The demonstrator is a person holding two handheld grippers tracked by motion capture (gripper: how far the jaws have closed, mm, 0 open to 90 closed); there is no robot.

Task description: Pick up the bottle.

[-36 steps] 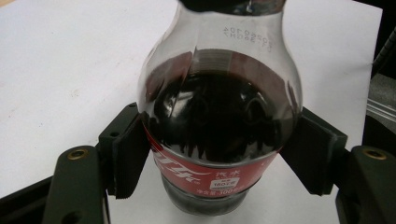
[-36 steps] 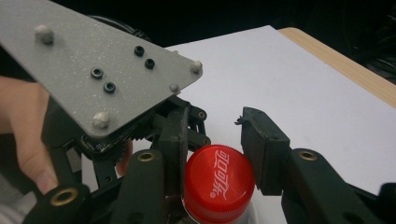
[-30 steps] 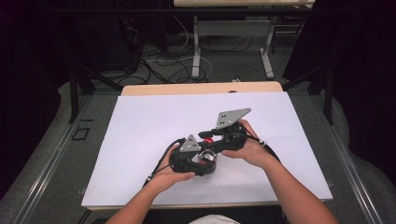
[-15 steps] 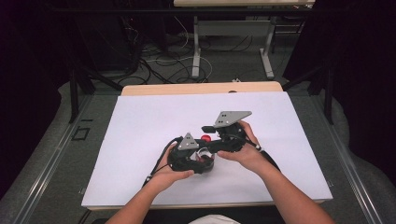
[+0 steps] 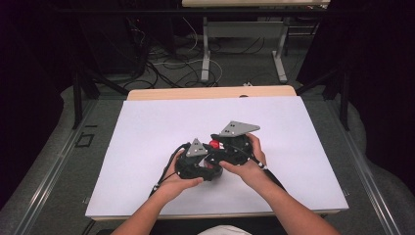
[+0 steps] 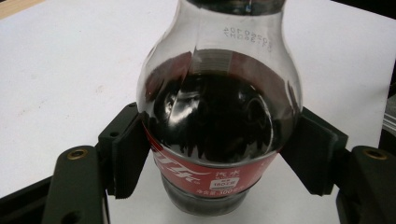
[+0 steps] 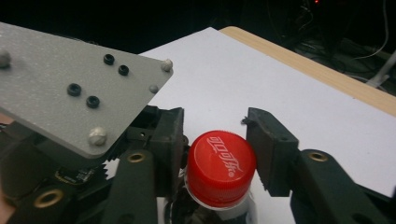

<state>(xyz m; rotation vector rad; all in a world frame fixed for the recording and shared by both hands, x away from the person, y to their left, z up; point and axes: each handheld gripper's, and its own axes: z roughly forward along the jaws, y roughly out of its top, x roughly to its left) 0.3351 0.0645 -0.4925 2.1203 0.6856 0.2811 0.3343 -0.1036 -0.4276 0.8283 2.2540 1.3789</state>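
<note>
Left hand-held gripper (image 5: 195,164): held in the person's left hand, near the middle of the worktop, a little toward its near edge. In the left gripper view the two black jaws are clamped on the body of the bottle (image 6: 217,121), one pad pressed on each side at the level of the red label (image 6: 205,175).

Right hand-held gripper (image 7: 218,161): held in the person's right hand, just beside the left one, on the side of the worktop's right edge. Its jaws have just been closing with the red cap (image 7: 220,166) between them. In the right gripper view the left pad touches the cap's side; the right pad stands against it or a hair off, and I cannot tell which.

Bottle: small clear bottle of dark drink, liquid up into the rounded shoulder, a printed code on the glassy part above it. Whether its base touches the sheet I cannot tell.

Cap: on the bottle's neck, white script on top; seen in the high view as a red spot (image 5: 214,144) between the two grey plates.

Worktop (image 5: 147,122): covered by a white sheet, a wooden strip showing along the far edge.

Beyond the far edge: cables (image 5: 161,68) on the floor, and metal table legs (image 5: 205,54).
</note>
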